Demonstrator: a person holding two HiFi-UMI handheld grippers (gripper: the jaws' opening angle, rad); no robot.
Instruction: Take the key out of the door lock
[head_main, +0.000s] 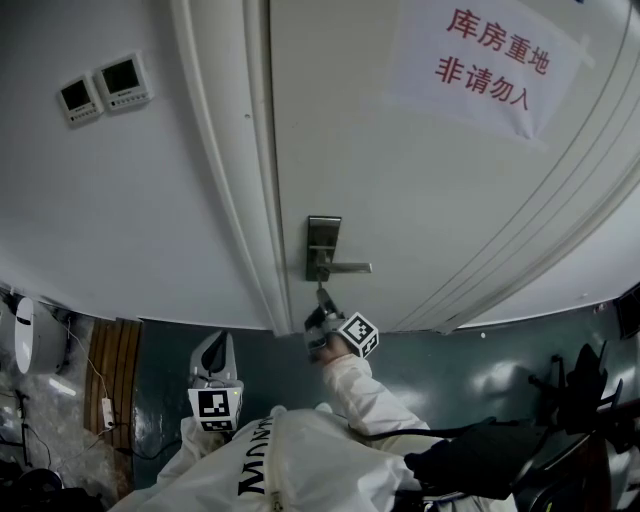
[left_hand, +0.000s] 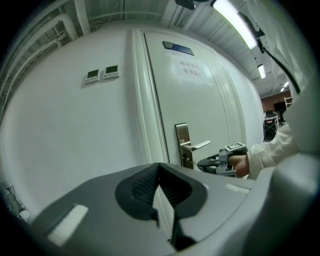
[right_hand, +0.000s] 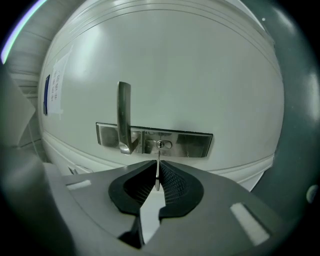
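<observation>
The right gripper (right_hand: 157, 175), clamped on the thin key (right_hand: 158, 158) whose tip sits in the keyhole (right_hand: 161, 145) of the steel lock plate (right_hand: 192, 144), should draw straight back without twisting (the left gripper (left_hand: 159, 186) hangs closed, empty, well apart).

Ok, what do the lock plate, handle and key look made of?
Lock plate: brushed silvery metal, likely stainless steel, with soft streaky reflections. Handle: same satin metal, brighter highlight along its edge. Key: thin pale metal blade, edge-on between the pads of the right gripper; alloy unclear.
</observation>
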